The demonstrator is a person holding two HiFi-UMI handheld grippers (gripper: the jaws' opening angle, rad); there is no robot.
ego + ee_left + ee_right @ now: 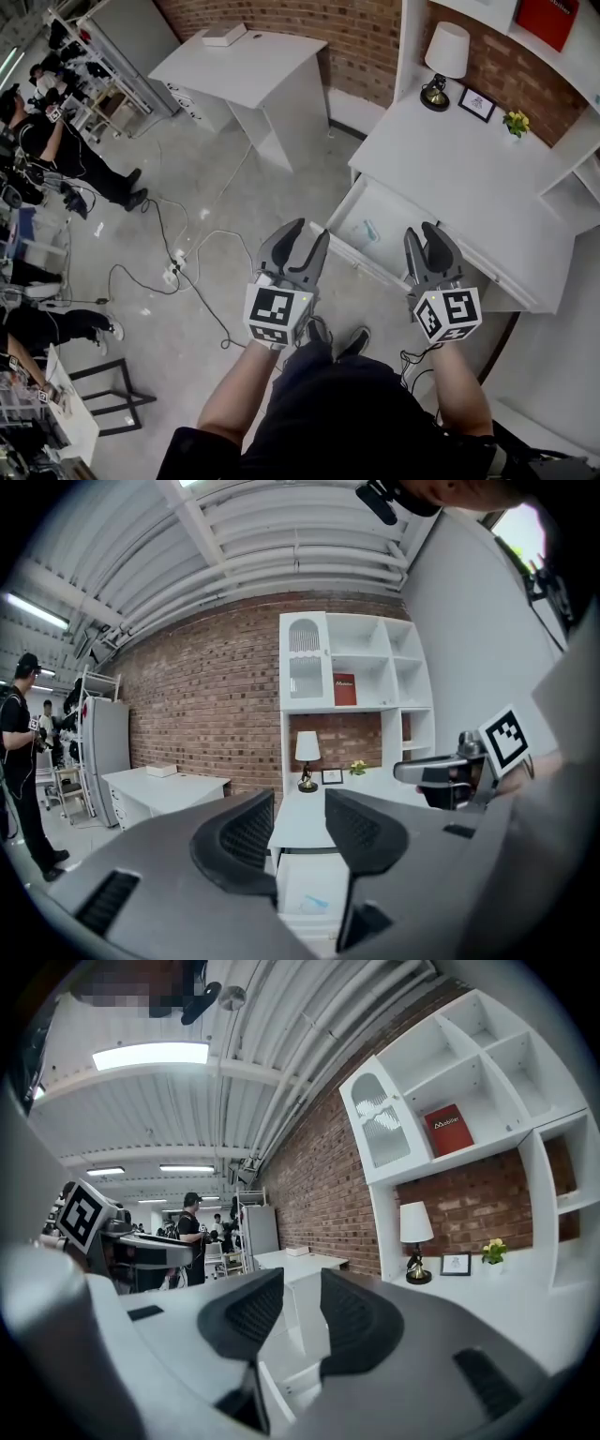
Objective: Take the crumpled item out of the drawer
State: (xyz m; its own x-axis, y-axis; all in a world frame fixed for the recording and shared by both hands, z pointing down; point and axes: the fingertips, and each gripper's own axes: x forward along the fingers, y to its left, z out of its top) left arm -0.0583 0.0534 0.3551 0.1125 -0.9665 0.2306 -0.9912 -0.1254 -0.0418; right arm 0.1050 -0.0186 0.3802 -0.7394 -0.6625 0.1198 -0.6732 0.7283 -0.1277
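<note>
Just one crumpled item (369,230) lies in one open drawer (394,242).

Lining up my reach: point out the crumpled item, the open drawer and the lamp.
crumpled item (370,230): head view, its middle.
drawer (401,236): head view, bare floor inside.
lamp (448,47): head view, its shade.

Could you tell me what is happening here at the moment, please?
A person stands facing a white desk with a grey two-jaw gripper in each hand. The desk's white drawer is pulled open, and a small pale blue crumpled item lies inside it. The left gripper and the right gripper are held out in front of the open drawer, each with its jaws apart and nothing between them. The item is not yet touched.
</note>
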